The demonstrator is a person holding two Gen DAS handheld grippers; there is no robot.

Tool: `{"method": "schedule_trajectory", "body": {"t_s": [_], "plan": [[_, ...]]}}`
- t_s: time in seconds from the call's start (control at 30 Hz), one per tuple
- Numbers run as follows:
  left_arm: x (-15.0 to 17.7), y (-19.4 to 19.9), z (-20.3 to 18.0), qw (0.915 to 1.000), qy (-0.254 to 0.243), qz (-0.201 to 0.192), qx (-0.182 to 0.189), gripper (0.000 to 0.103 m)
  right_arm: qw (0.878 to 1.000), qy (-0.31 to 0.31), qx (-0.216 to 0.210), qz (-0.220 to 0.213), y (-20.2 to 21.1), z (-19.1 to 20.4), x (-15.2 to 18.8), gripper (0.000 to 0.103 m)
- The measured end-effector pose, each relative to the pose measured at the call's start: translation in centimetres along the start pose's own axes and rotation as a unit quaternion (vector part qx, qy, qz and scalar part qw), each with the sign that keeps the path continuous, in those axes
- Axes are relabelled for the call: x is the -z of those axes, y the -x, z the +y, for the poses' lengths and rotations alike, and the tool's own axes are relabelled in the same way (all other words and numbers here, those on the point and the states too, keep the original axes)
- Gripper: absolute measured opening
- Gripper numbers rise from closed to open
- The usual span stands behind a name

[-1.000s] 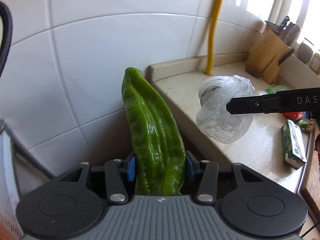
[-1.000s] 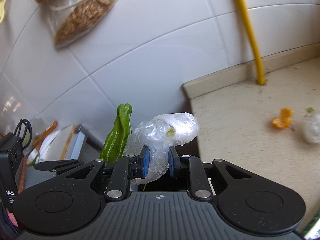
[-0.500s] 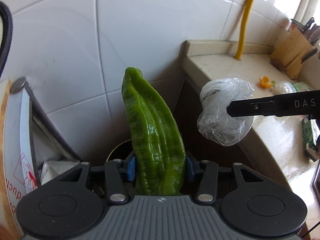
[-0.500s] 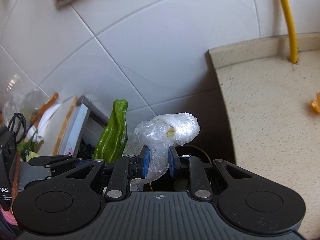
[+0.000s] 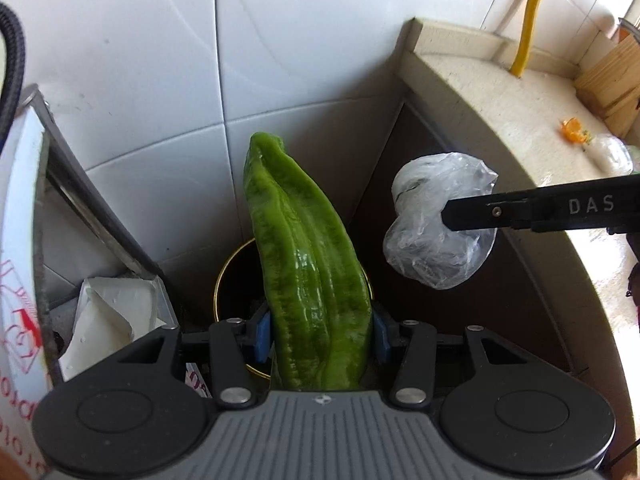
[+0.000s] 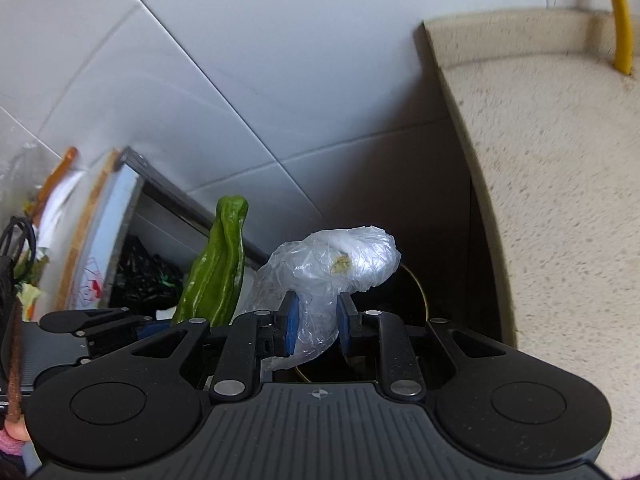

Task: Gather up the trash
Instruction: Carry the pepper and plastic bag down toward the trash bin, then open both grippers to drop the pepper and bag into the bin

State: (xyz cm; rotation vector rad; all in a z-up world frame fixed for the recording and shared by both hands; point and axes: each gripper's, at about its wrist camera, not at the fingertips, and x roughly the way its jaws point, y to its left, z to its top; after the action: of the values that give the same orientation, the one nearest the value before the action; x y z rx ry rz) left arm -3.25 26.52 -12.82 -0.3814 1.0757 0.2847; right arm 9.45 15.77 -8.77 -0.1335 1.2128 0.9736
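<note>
- White glossy wall tiles (image 5: 280,40) back a dark gap between a speckled beige counter (image 6: 560,200) on the right and a steel-edged unit on the left.
- Left gripper (image 5: 320,338) is clamped on a long, ridged, shiny green pepper (image 5: 308,264); the blue pads press its wide base and its twisted tip points up and away.
- Right gripper (image 6: 314,324) pinches a crumpled, clear plastic bag (image 6: 340,268) by its lower folds; the bag's puffed top holds a small yellowish scrap.
- Compared with a second ago, both grippers have come off the counter and tilted down: a round bin (image 5: 232,280) with a thin gold rim and dark inside now shows below the pepper, and its rim curves behind the bag in the right view.
- Both grips look the same as before.
- Pepper and bag hang side by side, apart, above the gap.
- Far right on the counter lie an orange peel (image 5: 574,130) and a yellow hose (image 5: 530,20) rising up the wall.
</note>
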Motion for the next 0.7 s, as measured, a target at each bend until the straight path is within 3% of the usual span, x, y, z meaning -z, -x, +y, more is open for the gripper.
{"method": "schedule_trajectory", "body": {"t_s": [0.23,0.37,0.53,0.7], "plan": [[-1.1,-3.4,0.1,0.9991,0.009,0.038,-0.017,0.044,1.000,-0.008,0.004,0.023,-3.1,-0.6,-0.8,0.051],[-1.7,-4.6,0.6,0.9987,0.019,0.033,-0.032,0.045,1.000,-0.018,-0.001,0.023,-3.2,-1.2,-1.1,0.058],[-2.9,-5.6,1.0,0.9978,0.026,0.035,-0.049,0.046,1.000,-0.024,-0.007,0.012,-2.1,-1.7,-1.4,0.061],[-3.2,-5.3,0.7,0.9982,0.020,0.040,-0.041,0.046,0.999,-0.034,-0.016,-0.005,0.0,-2.3,-1.5,0.064]]}}
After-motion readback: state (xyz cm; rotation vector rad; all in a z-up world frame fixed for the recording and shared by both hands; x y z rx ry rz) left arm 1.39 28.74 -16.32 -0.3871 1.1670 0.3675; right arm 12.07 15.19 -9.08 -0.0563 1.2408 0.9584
